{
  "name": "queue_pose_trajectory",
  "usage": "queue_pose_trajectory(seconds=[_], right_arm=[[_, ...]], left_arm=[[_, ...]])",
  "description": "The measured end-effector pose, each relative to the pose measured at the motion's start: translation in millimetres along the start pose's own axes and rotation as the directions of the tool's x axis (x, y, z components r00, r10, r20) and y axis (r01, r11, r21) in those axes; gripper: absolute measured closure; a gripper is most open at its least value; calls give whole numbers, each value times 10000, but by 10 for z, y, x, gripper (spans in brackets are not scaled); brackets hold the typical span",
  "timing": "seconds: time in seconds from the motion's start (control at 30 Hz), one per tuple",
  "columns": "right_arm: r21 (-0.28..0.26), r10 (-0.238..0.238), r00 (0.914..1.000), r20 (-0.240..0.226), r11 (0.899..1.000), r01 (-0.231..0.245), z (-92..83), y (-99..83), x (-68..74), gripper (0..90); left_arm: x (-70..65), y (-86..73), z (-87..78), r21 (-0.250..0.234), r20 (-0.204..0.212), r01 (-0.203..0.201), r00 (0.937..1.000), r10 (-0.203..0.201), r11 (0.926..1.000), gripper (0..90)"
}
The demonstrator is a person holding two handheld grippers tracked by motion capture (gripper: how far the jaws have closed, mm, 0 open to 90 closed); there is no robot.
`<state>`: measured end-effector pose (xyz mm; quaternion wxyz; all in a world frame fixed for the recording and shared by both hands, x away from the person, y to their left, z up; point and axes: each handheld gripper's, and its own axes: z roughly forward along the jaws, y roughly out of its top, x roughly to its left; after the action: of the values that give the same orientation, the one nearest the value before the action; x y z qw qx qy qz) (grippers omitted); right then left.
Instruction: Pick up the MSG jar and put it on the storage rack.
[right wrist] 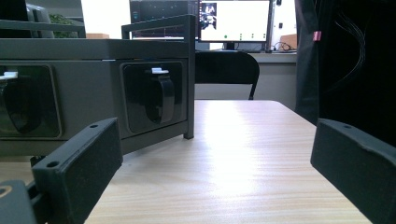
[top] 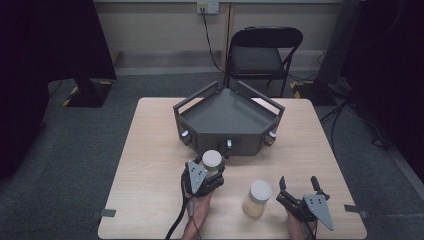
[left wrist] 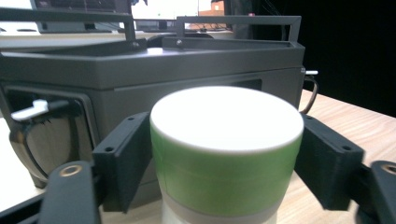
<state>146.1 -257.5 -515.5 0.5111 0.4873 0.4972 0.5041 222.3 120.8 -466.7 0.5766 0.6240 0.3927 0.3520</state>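
The grey tray [top: 227, 117] with its raised rails serves as the landmark here. Just in front of its near wall, close to the middle latch, stands a small jar with a white lid [top: 212, 159] and a green band under the lid [left wrist: 224, 175]. The left gripper [top: 206, 172] has its jaws on either side of that lid; in the left gripper view both black pads [left wrist: 125, 156] lie flush against the lid's sides, so the jar is clamped at its top. A second jar [top: 258, 198], pale yellow with a white cap, stands farther from the tray, toward the near right part of the table [top: 150, 165]. The right gripper [top: 299, 192] rests beside that second jar with its jaws spread wide and nothing between them, pointing toward the tray's right front corner [right wrist: 154, 100]. The held jar looks like rigid plastic, light and stiff, with smooth walls that may slip under a weak pinch. The lid is the widest and firmest part, so gripping across it, square and level as now, seems the safest hold; if the lid is only loosely screwed on, lifting by it could leave the body behind, so a lower hold on the green band may be steadier.
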Motion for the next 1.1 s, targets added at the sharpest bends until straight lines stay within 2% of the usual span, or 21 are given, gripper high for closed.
queue_pose_trajectory(seconds=[0.13, 0.33, 0.57, 0.8, 0.93, 1.1], right_arm=[[1, 0, 10000, 1, 10000, 0, 0, 0, 0, 6], [-2, -1, 10000, 0, 10000, 1, 0, 0, 0, 6], [0, 3, 10000, 1, 10000, -3, 0, 0, 0, 6], [0, 0, 10000, 1, 10000, 0, 0, 0, 0, 6], [-2, 1, 10000, 5, 10000, -1, 0, 0, 1, 6], [-1, 3, 10000, 12, 10000, -3, 0, 0, 2, 6]], left_arm=[[4, -5, -1, -49, 103, 20, 9999, -19, 10000, 330], [-30, -45, 5, -220, -11, 62, 10000, -62, 9997, 334], [-20, -40, -8, -206, 18, 64, 10000, -64, 9998, 337], [66, -9, 7, -109, 230, 233, 9995, -231, 9997, 337], [60, 3, -8, -73, 220, 112, 9997, -110, 9999, 337], [71, 34, -35, -146, 397, -15, 9992, 20, 9999, 337]])
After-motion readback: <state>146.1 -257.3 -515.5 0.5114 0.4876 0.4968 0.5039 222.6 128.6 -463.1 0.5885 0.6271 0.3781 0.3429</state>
